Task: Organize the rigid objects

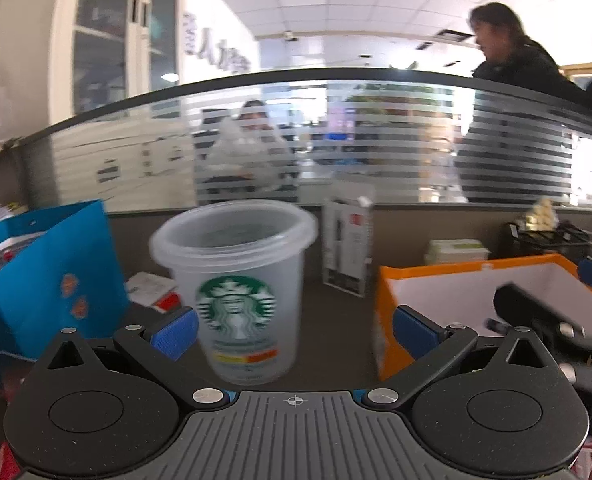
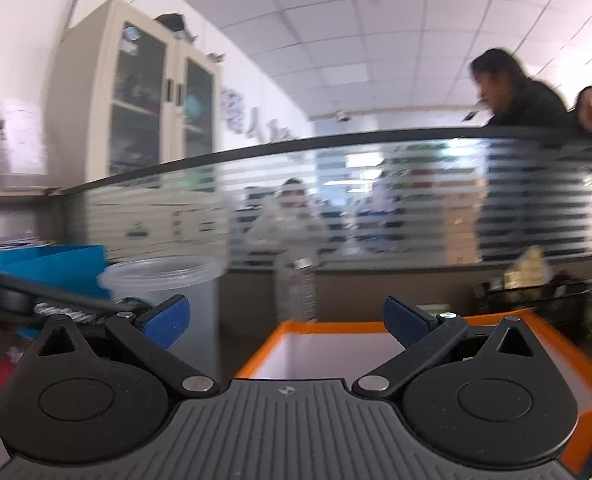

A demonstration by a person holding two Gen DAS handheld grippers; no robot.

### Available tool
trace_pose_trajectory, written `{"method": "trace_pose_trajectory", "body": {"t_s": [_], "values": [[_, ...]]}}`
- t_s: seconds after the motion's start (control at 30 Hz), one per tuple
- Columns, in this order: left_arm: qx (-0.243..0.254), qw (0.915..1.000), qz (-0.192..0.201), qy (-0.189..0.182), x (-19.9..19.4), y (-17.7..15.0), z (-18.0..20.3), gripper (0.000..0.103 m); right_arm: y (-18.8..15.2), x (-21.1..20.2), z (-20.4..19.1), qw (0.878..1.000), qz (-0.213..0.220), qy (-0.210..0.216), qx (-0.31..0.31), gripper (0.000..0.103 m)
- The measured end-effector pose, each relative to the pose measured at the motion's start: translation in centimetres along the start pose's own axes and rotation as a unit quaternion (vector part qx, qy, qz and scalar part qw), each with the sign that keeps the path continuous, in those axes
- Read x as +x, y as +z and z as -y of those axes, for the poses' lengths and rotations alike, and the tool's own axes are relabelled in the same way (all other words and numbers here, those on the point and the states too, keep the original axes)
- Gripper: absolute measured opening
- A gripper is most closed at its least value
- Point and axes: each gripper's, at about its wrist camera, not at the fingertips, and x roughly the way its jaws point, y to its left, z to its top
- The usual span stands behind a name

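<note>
Cup (image 1: 235,292) stood upright on desk just left of orange box (image 1: 384,320). Left gripper (image 1: 293,334) spread wide around cup, likely lining up grab. Right gripper (image 2: 285,320) hung apart, empty, over box, probably waiting.

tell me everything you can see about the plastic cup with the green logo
The plastic cup is frosted, translucent and looks rigid, with a thick rolled rim and a round green logo above a yellow-orange label strip. It has no lid and looks empty. It stands roughly upright on the dark desk, between the open pads of the left gripper, nearer the left pad; contact is unclear. The orange box stands apart beside it.
</note>
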Motion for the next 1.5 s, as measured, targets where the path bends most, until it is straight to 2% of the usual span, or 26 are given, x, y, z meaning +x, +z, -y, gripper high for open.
{"method": "trace_pose_trajectory", "body": {"t_s": [0.1,0.33,0.73,1.0,1.23,1.5], "values": [[0.011,0.9998,0.002,-0.015,-0.2,0.0,1.3,0.103,0.1,-0.5,1.5,1.000,0.001,-0.024,0.017,0.103],[0.019,0.9991,0.001,-0.038,-0.5,-0.2,3.1,0.103,0.0,-1.8,3.1,0.998,0.003,-0.061,0.012,0.103],[0.033,0.9986,0.003,-0.041,-1.1,0.1,4.3,0.103,-0.1,-2.0,4.0,0.997,0.007,-0.071,0.014,0.103],[0.023,0.9981,-0.010,-0.057,-0.5,0.0,4.4,0.103,-0.2,-1.9,4.5,0.997,0.005,-0.074,0.019,0.103],[0.024,0.9987,-0.007,-0.044,-0.4,-0.2,4.6,0.103,-0.1,-2.0,4.6,0.997,0.009,-0.077,0.023,0.103],[-0.002,0.9994,0.000,-0.035,-0.6,-0.7,4.5,0.103,0.1,-2.3,4.8,0.996,0.015,-0.081,0.025,0.103]]}}
